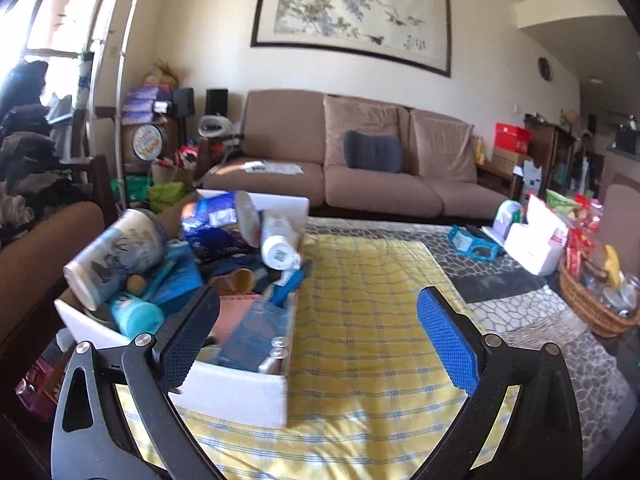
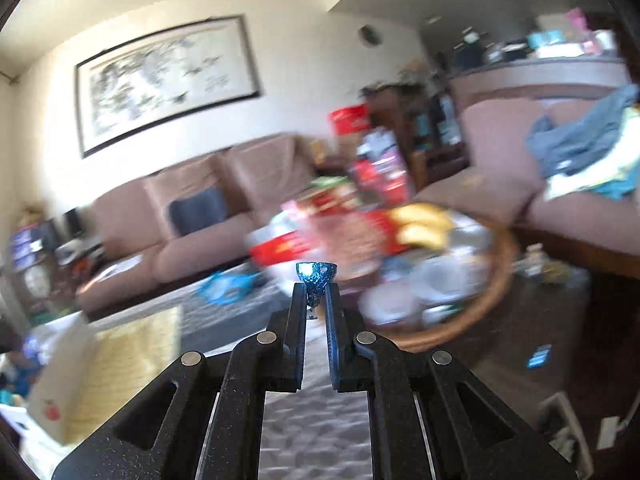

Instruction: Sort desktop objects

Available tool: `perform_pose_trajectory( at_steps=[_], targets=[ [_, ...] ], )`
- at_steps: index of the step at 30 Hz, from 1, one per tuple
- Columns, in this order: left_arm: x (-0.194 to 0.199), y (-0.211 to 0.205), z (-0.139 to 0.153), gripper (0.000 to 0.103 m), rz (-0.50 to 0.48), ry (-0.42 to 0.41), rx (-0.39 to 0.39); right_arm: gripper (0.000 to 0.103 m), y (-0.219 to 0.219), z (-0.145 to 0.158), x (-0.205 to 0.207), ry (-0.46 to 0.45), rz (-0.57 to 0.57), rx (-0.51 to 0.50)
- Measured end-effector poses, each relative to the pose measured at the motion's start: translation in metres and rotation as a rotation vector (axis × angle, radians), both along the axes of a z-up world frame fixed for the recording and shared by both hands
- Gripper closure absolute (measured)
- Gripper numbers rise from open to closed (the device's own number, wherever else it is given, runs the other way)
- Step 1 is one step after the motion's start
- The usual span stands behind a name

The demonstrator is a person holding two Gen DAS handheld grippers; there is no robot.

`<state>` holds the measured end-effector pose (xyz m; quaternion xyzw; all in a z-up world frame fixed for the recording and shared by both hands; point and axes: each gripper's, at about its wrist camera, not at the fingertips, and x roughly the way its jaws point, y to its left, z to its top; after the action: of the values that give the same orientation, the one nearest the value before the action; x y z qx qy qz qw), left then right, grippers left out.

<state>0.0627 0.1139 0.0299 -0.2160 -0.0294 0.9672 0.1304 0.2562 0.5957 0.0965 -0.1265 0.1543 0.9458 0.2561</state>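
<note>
Presently the right gripper (image 2: 316,280) is pinching a small, light, crinkly foil-wrapped sweet (image 2: 316,274) at its twisted tail, likely slippery, while the left gripper (image 1: 316,332) is gaping empty.

A full box (image 1: 240,392) sat on the left of the worktop (image 1: 520,312). A basket (image 1: 592,308) stood at the right edge, with a tissue box (image 1: 536,248) behind it. The sofa (image 1: 360,184) was behind the worktop, under a big picture (image 1: 352,12).
</note>
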Motion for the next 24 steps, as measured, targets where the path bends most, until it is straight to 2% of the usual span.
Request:
perform_pose_trajectory(
  at_steps=[2, 4, 5, 8, 11, 14, 16, 18, 21, 24],
  targets=[
    [-0.010, 0.017, 0.005, 0.004, -0.046, -0.052, 0.029, 0.096, -0.015, 0.001, -0.032, -0.045, 0.045, 0.003],
    [-0.021, 0.038, 0.014, 0.001, -0.123, -0.096, 0.090, 0.095, -0.029, -0.010, -0.059, -0.088, 0.097, -0.005],
    [-0.028, 0.053, 0.020, 0.001, -0.153, -0.109, 0.095, 0.096, -0.033, -0.016, -0.069, -0.108, 0.116, -0.013],
    [-0.053, 0.111, 0.036, 0.001, -0.231, -0.142, 0.045, 0.095, -0.045, -0.036, -0.095, -0.193, 0.156, -0.042],
    [-0.080, 0.178, 0.035, 0.001, -0.308, -0.176, -0.012, 0.095, -0.050, -0.048, -0.112, -0.279, 0.160, -0.039],
    [-0.108, 0.262, 0.014, 0.001, -0.366, -0.186, -0.114, 0.095, -0.041, -0.060, -0.116, -0.320, 0.141, -0.062],
    [-0.133, 0.331, -0.011, 0.001, -0.464, -0.270, -0.229, 0.095, -0.021, -0.071, -0.121, -0.346, 0.118, -0.119],
    [-0.154, 0.388, -0.036, 0.001, -0.509, -0.301, -0.324, 0.095, -0.004, -0.084, -0.127, -0.415, 0.088, -0.147],
    [-0.189, 0.461, -0.073, 0.001, -0.442, -0.272, -0.416, 0.095, 0.009, -0.100, -0.136, -0.483, 0.095, -0.167],
    [-0.224, 0.513, -0.096, 0.001, -0.356, -0.234, -0.429, 0.095, 0.021, -0.109, -0.139, -0.500, 0.139, -0.192]
  ],
)
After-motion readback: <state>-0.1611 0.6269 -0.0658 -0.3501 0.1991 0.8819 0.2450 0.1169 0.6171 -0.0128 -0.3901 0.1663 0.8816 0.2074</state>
